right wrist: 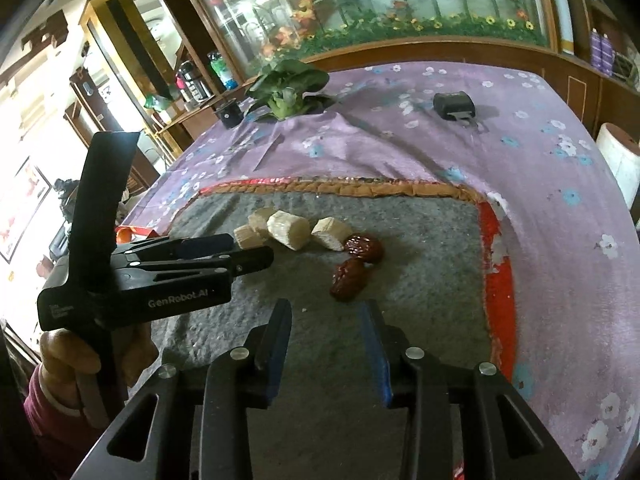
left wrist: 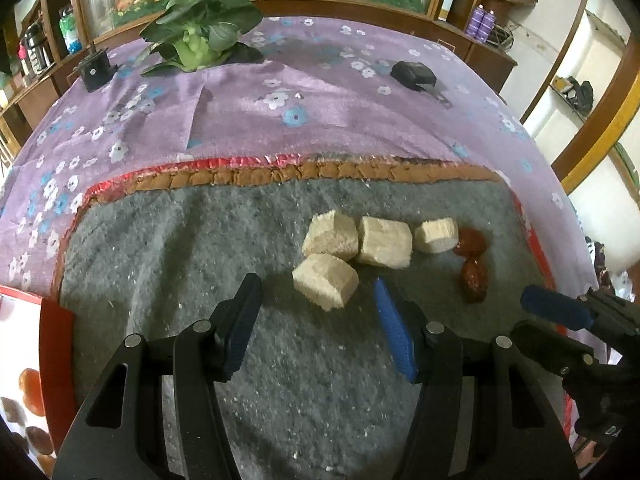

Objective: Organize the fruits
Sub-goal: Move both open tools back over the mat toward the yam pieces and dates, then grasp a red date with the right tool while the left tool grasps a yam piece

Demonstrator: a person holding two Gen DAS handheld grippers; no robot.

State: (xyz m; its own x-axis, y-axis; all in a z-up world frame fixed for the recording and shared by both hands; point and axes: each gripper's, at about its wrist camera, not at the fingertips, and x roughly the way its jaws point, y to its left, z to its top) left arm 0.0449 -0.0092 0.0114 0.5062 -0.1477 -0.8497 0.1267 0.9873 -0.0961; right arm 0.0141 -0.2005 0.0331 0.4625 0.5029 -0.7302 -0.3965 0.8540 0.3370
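Several pale cut chunks (left wrist: 326,280) lie on a grey felt mat (left wrist: 200,260), with two red dates (left wrist: 474,276) to their right. My left gripper (left wrist: 316,294) is open, its tips on either side of the nearest chunk, just short of it. My right gripper (right wrist: 326,312) is open and empty, its tips just short of the nearer date (right wrist: 348,278); a second date (right wrist: 366,248) lies behind. The chunks (right wrist: 288,230) also show in the right wrist view, with the left gripper (right wrist: 240,252) beside them. The right gripper's fingers (left wrist: 556,308) show at the left view's right edge.
The mat lies on a purple flowered cloth (left wrist: 320,112). A leafy green vegetable (left wrist: 200,36) and two black objects (left wrist: 414,74) (left wrist: 94,70) sit at the back. A red and white box (left wrist: 24,360) with fruit pictures is at the left edge. Wooden cabinets surround the table.
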